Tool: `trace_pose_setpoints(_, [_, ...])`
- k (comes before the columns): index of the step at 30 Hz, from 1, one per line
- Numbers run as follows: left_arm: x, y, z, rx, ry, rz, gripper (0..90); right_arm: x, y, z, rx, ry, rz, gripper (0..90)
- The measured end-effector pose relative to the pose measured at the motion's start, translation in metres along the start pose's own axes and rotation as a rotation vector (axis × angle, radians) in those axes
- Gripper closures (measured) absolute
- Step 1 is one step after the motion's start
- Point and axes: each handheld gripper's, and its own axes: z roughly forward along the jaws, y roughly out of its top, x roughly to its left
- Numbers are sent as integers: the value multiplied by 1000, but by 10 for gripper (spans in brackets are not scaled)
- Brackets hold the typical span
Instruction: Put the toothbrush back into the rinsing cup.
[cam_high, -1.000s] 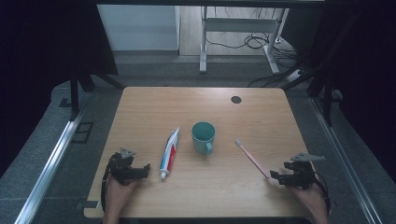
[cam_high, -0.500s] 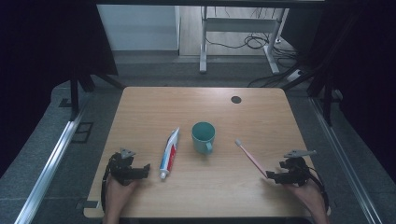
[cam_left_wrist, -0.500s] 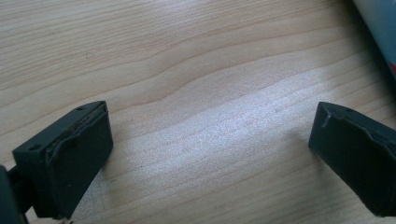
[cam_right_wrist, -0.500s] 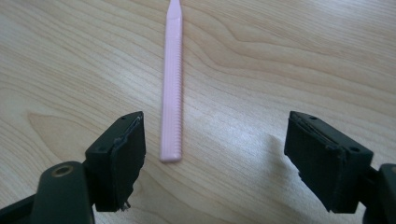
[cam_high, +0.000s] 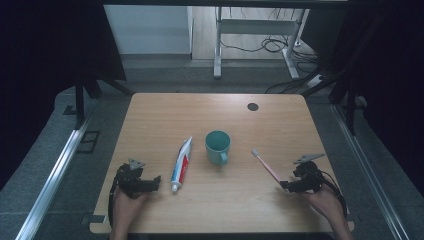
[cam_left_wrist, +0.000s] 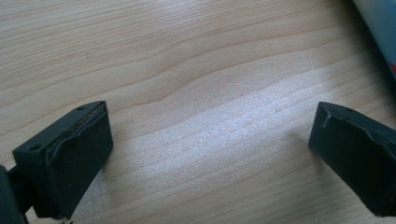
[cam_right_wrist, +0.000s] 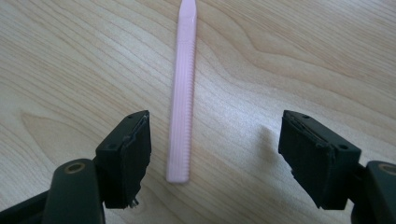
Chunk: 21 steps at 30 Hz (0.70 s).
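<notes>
Right claw (cam_right_wrist: 215, 154): jaws apart and just now closing, straddling the near end of the pink toothbrush (cam_right_wrist: 183, 88), pads clear of it. Toothbrush: flat on the table (cam_high: 165, 115), right of the teal mug (cam_high: 218, 146). Left claw (cam_left_wrist: 210, 154): jaws wide apart over bare wood, beside the toothpaste tube (cam_high: 181, 164), which lies left of the mug.

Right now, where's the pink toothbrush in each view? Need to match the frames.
High view: toothbrush lies diagonally right of the teal mug, its handle end just ahead of the right gripper.
Left gripper view: not in it.
Right gripper view: toothbrush runs up from bottom centre, handle end between the open jaws, untouched.
Shared landmark: the light wooden table.
</notes>
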Motion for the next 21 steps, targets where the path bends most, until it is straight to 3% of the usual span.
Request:
trace_pose_setpoints(5, [0,0,0,0,0,0,0,2,9,3,49,2,-17,261])
trace_pose_setpoints(14, [0,0,0,1,0,0,0,-1,20,8,102,29,18,253])
trace_pose_setpoints(21, [0,0,0,1,2,0,0,0,34,13,142,35,-10,295])
